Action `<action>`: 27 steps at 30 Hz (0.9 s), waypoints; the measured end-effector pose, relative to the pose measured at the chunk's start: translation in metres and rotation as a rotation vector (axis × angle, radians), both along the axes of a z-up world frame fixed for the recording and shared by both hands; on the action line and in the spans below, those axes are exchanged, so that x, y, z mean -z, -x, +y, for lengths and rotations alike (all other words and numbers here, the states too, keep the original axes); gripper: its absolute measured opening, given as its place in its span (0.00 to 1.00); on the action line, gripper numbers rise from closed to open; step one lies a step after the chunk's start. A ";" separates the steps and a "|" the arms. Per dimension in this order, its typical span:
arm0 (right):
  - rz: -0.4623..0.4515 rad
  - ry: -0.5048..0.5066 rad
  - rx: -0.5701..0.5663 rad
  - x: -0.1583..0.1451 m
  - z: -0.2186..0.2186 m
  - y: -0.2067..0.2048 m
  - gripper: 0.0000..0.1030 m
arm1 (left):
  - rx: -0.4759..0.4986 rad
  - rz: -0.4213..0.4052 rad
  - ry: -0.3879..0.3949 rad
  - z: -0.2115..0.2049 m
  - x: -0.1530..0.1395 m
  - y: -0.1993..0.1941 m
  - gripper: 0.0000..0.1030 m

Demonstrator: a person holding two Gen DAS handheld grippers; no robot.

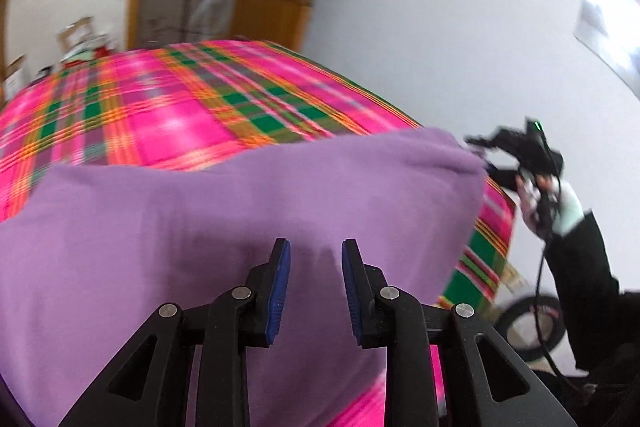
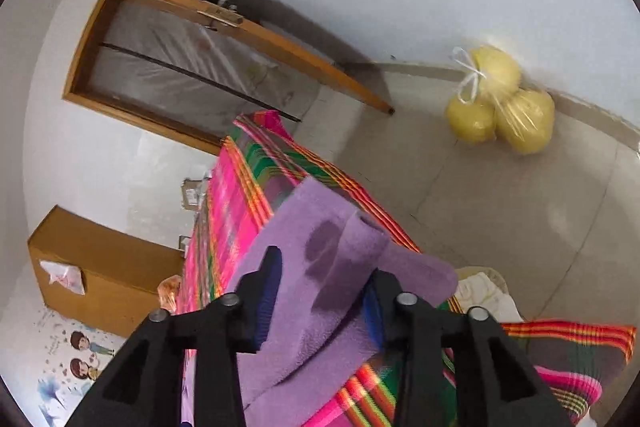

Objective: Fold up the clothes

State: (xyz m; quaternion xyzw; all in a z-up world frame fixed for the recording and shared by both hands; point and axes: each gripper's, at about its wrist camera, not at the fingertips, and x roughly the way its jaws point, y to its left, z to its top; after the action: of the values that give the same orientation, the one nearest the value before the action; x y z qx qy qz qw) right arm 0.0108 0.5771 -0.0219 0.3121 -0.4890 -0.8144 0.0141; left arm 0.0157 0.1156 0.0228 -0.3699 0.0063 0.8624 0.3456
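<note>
A purple garment [image 1: 240,211] lies folded on the plaid-covered bed [image 1: 168,115]. The left claw [image 1: 316,291] stands apart above it, gripping nothing. The right claw [image 2: 324,301] is also parted, with cloth loose between its pads, toward 12 o'clock. This fold looks just released; next calls for smoothing or another fold.

Home interior, lived-in room. Pink-green plaid cloth [image 1: 168,107] spread over raised surface. Wooden door frame [image 2: 80,67] with plastic-sheeted opening [image 2: 172,71]. Cardboard box [image 2: 100,275] against white wall. Bagged yellow fruit [image 2: 500,103] on tiled floor [image 2: 520,219]. Cartoon stickers [image 2: 80,359] low on wall.
</note>
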 end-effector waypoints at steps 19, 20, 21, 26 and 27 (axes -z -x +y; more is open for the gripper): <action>0.185 -0.054 -0.048 -0.077 -0.004 0.016 0.03 | 0.141 0.073 0.224 0.073 0.018 -0.026 0.44; 0.190 -0.057 -0.051 -0.080 -0.005 0.016 0.03 | 0.142 0.086 0.240 0.075 0.019 -0.027 0.44; 0.196 -0.060 -0.053 -0.083 -0.006 0.016 0.03 | 0.140 0.092 0.245 0.075 0.018 -0.027 0.38; 0.208 -0.070 -0.062 -0.091 -0.011 0.017 0.03 | 0.126 0.104 0.235 0.074 0.015 -0.024 0.05; 0.208 -0.069 -0.062 -0.092 -0.010 0.016 0.03 | 0.121 0.099 0.213 0.070 0.013 -0.023 0.04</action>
State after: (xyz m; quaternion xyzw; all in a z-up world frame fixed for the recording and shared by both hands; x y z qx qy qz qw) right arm -0.0050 0.5669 0.0701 0.2414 -0.4465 -0.8580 0.0791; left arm 0.0390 0.1860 0.0094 -0.3603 0.1371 0.8517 0.3550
